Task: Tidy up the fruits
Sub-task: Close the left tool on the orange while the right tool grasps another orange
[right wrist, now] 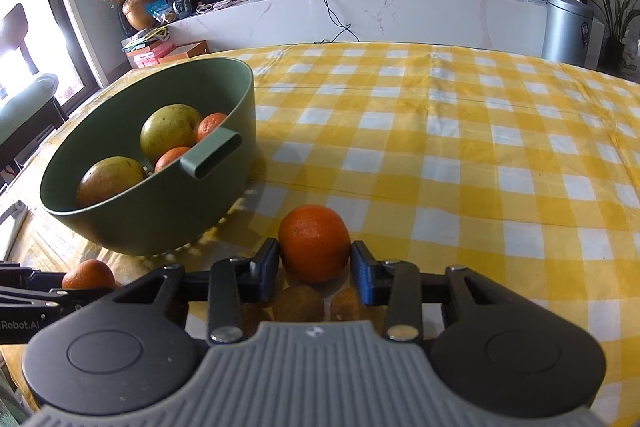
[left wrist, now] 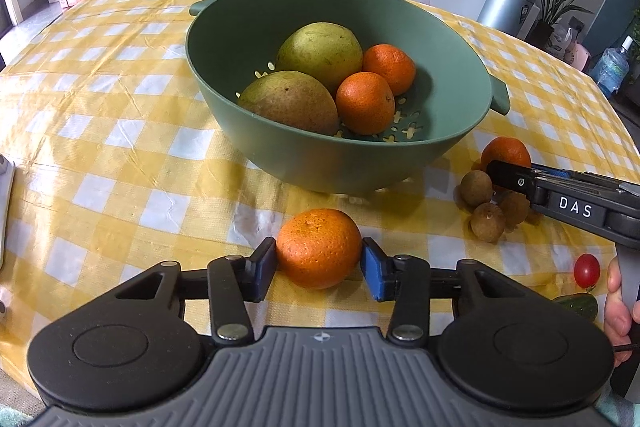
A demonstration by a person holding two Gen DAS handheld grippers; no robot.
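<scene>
Landmark: the green bowl [left wrist: 340, 163] is taken as the reference; it stands on the yellow checked cloth [left wrist: 120, 131].
In the bowl: two greenish pears [left wrist: 320, 51] and two mandarins [left wrist: 365, 103] are already lodged inside.
Left gripper: the left gripper [left wrist: 319, 261] is set around a loose mandarin [left wrist: 319, 247] just in front of the bowl; both blue pads [left wrist: 374, 273] are seen at the peel, so the fruit is judged to be clamped.
Right gripper: the right gripper [right wrist: 315, 263] is placed around a second mandarin [right wrist: 314, 243], to the right of the bowl near its handle [right wrist: 212, 157]; the jaws are drawn in against the fruit on both sides, and a grip is judged to be made.
Still out: small brown longans [left wrist: 476, 189] are left in a cluster right of the bowl, just beside the right-hand mandarin; a cherry tomato [left wrist: 587, 269] and a green thing, possibly a cucumber end [left wrist: 580, 305], are seen further right and nearer the person's hand [left wrist: 618, 307].
Step in hand: the grasp on two mandarins at once is being secured; neither fruit is yet lifted clear of the cloth.
Next move: a lift high enough to pass the rim is called for, then a carry over the bowl and a release in the free space beside the fruit already there.
Risk: round peel could be squeezed out of the pads if the lift is rushed.
</scene>
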